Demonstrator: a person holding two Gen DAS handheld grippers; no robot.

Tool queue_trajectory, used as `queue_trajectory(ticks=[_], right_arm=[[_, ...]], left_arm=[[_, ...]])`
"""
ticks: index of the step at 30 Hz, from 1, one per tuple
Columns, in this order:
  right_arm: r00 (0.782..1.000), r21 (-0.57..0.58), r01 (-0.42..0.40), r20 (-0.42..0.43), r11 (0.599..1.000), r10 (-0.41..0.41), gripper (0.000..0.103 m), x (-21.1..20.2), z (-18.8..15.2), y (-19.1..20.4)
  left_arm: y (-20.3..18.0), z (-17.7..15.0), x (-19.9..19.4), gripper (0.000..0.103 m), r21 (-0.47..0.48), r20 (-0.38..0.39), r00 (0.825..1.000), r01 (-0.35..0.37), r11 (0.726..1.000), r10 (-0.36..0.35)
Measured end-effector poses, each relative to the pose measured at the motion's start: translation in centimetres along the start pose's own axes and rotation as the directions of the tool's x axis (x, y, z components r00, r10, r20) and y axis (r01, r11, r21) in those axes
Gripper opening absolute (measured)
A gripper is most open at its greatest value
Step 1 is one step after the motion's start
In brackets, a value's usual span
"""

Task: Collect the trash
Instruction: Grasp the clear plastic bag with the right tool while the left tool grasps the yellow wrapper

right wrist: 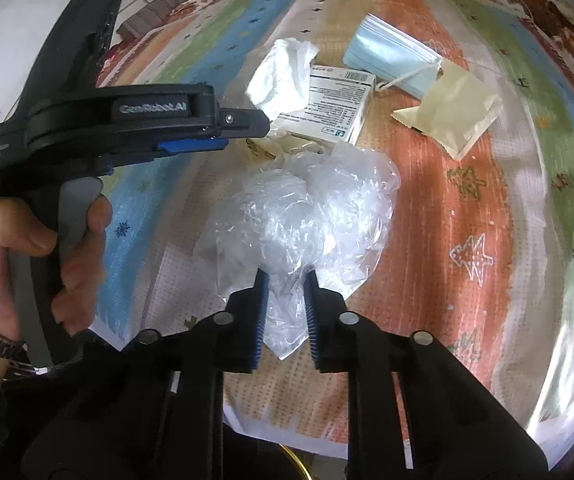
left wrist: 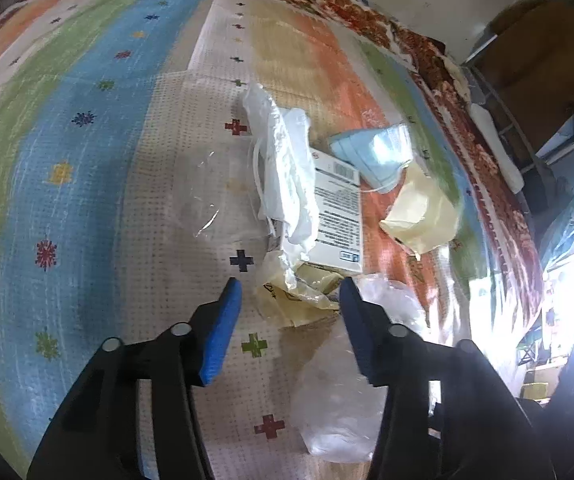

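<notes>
Clearly, "GenRobot.AI" marks the left claw (right wrist: 223, 136) body.

We cannot read the blurred print on the white box (left wrist: 337, 216), whose left side the crumpled white bag (left wrist: 287, 168) hides.

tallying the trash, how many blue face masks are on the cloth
1. The blue face mask lies at the far side of the pile, between the white printed box and the cream paper pouch. Others may hide underneath.
</notes>
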State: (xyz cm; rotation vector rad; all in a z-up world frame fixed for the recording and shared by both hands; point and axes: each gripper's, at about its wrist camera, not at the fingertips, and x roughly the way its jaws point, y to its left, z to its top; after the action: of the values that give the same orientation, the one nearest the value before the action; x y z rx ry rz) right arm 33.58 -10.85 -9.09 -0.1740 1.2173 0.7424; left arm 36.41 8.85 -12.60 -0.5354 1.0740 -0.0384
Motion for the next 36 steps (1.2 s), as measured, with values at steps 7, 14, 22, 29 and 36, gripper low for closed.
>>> queue_trajectory(ticks=[7, 14, 22, 29, 36], right_arm=[[1.0, -0.013, 0.011, -0.002, 1.0, -0.011, 0.008, -0.4, 0.1, -0.2], [0.999, -0.021, 0.031, 0.01, 0.999, -0.031, 0.007, -1.2, 0.2, -0.4], [0.998, -0.021, 0.043, 0.046, 0.999, -0.042, 0.006, -2.9, 0.7, -0.7], [0.994, -0.035, 0.045, 0.103, 0.998, -0.042, 0.006, -5.4, 1.0, 0.0], [0.989, -0.039, 0.047, 0.142, 0.998, -0.041, 0.006, -7.1, 1.1, 0.3]], left_arm=[[-0.2, 0.0, 0.7, 0.025, -0.007, 0.0, 0.999, -0.048, 0.999, 0.048], [-0.8, 0.0, 0.4, 0.017, 0.019, 0.031, 0.995, -0.094, 0.995, 0.093], [-1.0, -0.4, -1.9, 0.01, 0.019, 0.045, 0.989, -0.139, 0.99, 0.138], [-1.2, -1.3, -5.5, 0.008, 0.026, 0.091, 0.975, -0.205, 0.978, 0.202], [-1.3, -2.0, -8.8, 0.007, -0.009, 0.126, 0.976, -0.176, 0.984, 0.175]])
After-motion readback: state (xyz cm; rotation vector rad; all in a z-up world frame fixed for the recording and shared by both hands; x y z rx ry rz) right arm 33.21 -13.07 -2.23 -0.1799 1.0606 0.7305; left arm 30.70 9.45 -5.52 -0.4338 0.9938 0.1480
